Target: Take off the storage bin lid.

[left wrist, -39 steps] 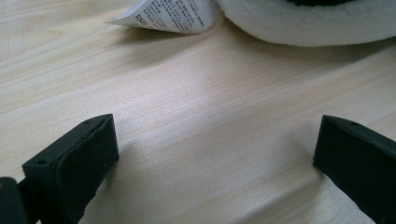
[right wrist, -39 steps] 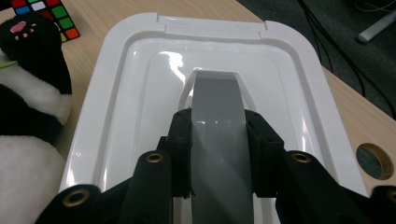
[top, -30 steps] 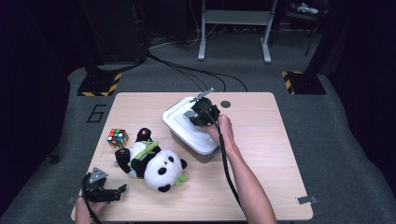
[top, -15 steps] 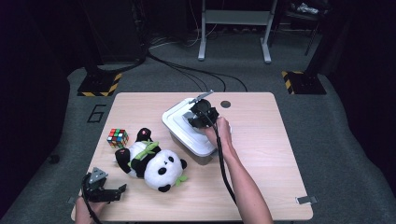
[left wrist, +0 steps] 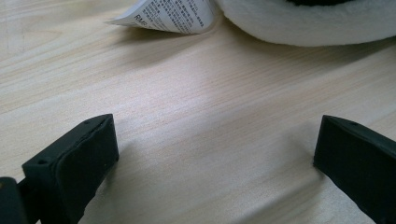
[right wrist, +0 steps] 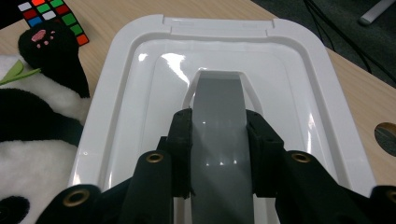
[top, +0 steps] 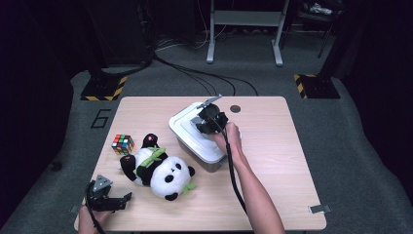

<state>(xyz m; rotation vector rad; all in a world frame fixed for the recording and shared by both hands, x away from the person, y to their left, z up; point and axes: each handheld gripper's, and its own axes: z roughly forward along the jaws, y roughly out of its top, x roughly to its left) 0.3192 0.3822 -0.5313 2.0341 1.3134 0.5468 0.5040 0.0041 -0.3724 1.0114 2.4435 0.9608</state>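
A white lidded box stands mid-table, its lid bearing a grey handle along the middle. My right gripper is on top of the lid, and its jaws are shut on that handle, one pad on each side. A plush panda lies on its back left of the box. My left gripper rests low at the table's near left corner, open with bare wood between its fingers. Just beyond them lie the panda's white fur and its printed tag.
A Rubik's cube sits left of the panda, close to its black paw. The wooden table has a round cable hole behind the box. Cables and stands cover the floor beyond the far edge.
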